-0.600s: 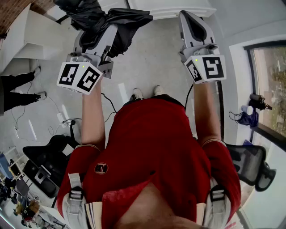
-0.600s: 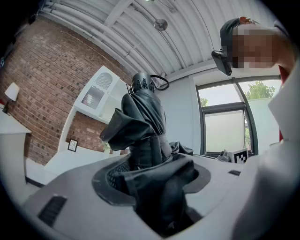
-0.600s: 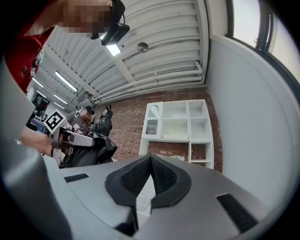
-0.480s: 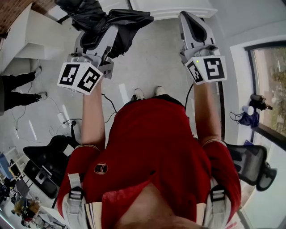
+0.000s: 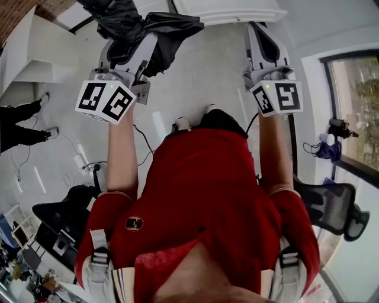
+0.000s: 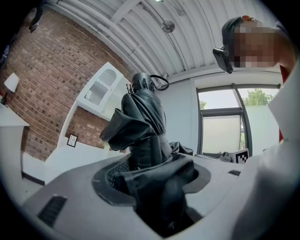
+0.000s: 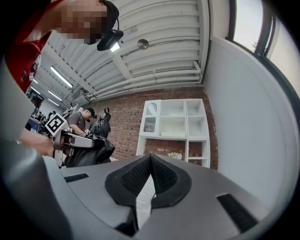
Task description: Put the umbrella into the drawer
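Observation:
A folded black umbrella (image 6: 143,131) stands up between the jaws of my left gripper (image 6: 152,176), which is shut on it. In the head view the umbrella (image 5: 148,26) sticks out past the left gripper (image 5: 127,44) at the top left. My right gripper (image 5: 265,41) is held up at the top right; its jaws (image 7: 151,176) are shut with nothing between them. From the right gripper view the umbrella (image 7: 91,145) shows at the left, in the other gripper. No drawer shows clearly.
A white shelf unit (image 7: 176,129) stands against a brick wall (image 6: 42,89). White furniture (image 5: 231,9) lies ahead at the top of the head view. An office chair (image 5: 328,204) is at the right, cables (image 5: 89,163) on the floor at the left. A person (image 7: 79,119) stands far left.
Both grippers keep their hold and pose. The view has shifted slightly; the right gripper sits a little lower and further right in the head view.

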### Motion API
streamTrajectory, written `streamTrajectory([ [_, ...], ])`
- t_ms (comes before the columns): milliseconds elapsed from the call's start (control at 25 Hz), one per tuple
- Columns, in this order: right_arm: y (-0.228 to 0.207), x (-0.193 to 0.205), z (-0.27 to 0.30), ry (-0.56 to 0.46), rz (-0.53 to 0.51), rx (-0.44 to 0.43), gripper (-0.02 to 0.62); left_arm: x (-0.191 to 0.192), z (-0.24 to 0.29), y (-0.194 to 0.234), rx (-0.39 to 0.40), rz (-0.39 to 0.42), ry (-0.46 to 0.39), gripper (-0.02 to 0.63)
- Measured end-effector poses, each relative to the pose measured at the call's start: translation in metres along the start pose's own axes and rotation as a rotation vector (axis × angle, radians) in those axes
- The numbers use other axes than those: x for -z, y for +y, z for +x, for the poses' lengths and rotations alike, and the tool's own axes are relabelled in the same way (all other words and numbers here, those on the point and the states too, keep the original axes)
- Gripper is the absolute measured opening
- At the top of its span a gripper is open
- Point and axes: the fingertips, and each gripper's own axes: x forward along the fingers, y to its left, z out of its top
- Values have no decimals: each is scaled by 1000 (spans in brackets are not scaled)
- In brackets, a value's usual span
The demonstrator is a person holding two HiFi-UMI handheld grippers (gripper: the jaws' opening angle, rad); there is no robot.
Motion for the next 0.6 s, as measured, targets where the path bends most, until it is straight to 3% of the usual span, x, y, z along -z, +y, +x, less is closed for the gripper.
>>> streamTrajectory([
  [360, -16, 20, 39, 15, -24, 20, -2, 19, 24, 43, -11, -45, 38, 249],
  [600, -83, 46, 91, -2, -12, -3, -2, 41, 99, 67, -42, -32, 88, 249],
])
